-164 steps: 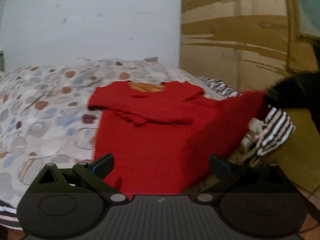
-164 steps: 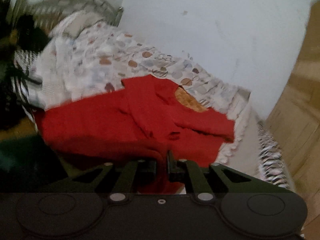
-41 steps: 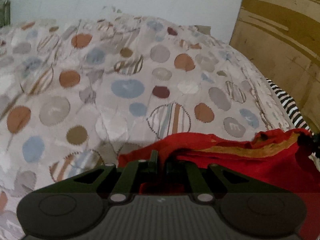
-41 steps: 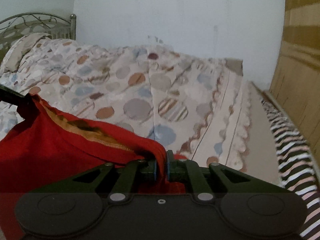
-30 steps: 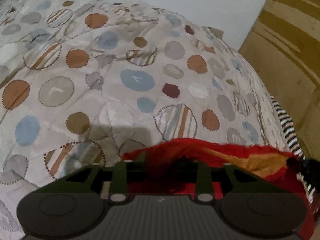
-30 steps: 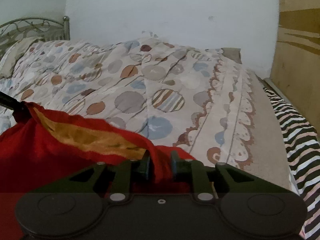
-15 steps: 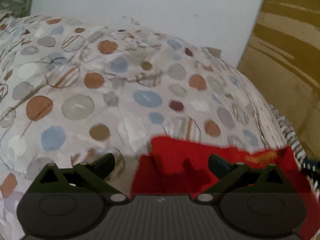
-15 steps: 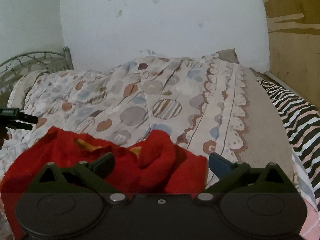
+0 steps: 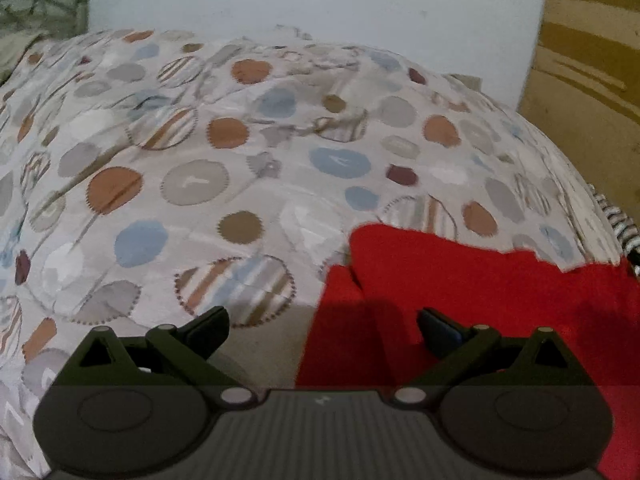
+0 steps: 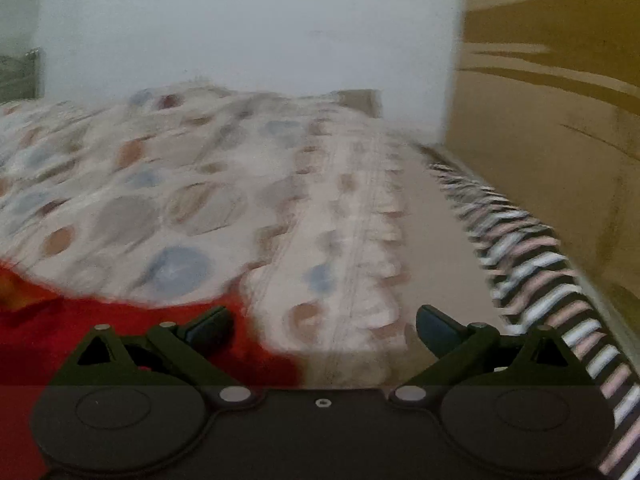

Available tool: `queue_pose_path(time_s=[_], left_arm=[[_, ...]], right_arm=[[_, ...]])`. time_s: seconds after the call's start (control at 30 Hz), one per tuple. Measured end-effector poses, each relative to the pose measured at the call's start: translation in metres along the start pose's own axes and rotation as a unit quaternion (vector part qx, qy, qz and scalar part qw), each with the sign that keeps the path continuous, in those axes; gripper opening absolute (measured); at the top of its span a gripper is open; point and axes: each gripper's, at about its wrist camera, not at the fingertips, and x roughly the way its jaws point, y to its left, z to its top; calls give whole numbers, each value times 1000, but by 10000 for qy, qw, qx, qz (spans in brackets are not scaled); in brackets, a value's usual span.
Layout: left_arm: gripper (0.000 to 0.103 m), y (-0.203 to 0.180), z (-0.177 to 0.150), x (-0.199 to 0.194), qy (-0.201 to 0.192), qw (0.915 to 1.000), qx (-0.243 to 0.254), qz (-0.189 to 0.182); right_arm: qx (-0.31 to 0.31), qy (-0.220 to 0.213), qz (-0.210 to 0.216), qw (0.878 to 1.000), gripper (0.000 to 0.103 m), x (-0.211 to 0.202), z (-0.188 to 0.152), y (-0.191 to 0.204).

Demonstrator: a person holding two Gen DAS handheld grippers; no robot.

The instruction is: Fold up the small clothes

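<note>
White wall (image 9: 320,4) and a wooden panel (image 10: 552,100) are seen behind the bed, which is covered by a quilt (image 9: 200,160) printed with coloured circles. Both sets of jaws are held spread wide with nothing pinched between them. The left gripper (image 9: 322,326) is held over the left edge of the red garment (image 9: 460,288), with one finger above the quilt beside that edge and the other above the red cloth. The right gripper (image 10: 324,328) is held over the right edge of the red garment (image 10: 120,332), its far finger above the quilt. The garment is laid flat on the quilt. A striped cloth (image 10: 560,280) is seen beyond the quilt's edge, well apart from the garment; this view is blurred.
</note>
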Motion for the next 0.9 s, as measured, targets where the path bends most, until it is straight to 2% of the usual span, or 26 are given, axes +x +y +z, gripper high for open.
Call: queue_pose_path(time_s=[0.07,0.13,0.2,0.27,0.33,0.37,0.43,0.53,0.6,0.7,0.77,0.83,0.9], left_arm=[[102,0,1,-2,-80,10000,50,20],[102,-3,1,-5,-205,9997,147,73],[102,-7,-1,-7,-317,9994,135,12],[102,-11,-2,-6,-323,9994,108,-15],[102,-15,-4,-5,-265,9995,147,101],[102,-17,-5,-4,-239,9994,176,194],[102,-18,-8,-4,-221,9990,208,331],[102,-12,-11,-5,-170,9993,61,317],[102,-8,-14,-7,-142,9994,-25,302],[102,-5,-16,-16,-193,9994,-16,295],[102,-4,-19,-27,-345,9991,24,247],[102,-1,-24,-41,-539,9985,7,84],[102,2,-31,-52,-640,9979,-112,-28]], right_arm=[[299,36,-85,9995,98,-3,2,-10],[430,-68,550,9975,99,-17,3,-10],[16,-80,1272,9918,102,-32,2,4],[-667,-110,2030,9768,102,-45,0,27],[-1463,-184,2534,9561,102,-53,-1,53],[-1955,-253,2668,9434,102,-57,-3,71],[-2634,-345,2699,9255,102,-58,-6,102],[-2887,-266,2765,9162,102,-46,-3,130],[-2848,-231,2473,9259,102,-29,3,143],[-2651,-181,1392,9539,101,-4,12,149],[-2215,-52,670,9728,98,11,20,131],[-1782,-132,340,9833,98,6,23,103],[-1437,-259,311,9888,102,-13,23,74]])
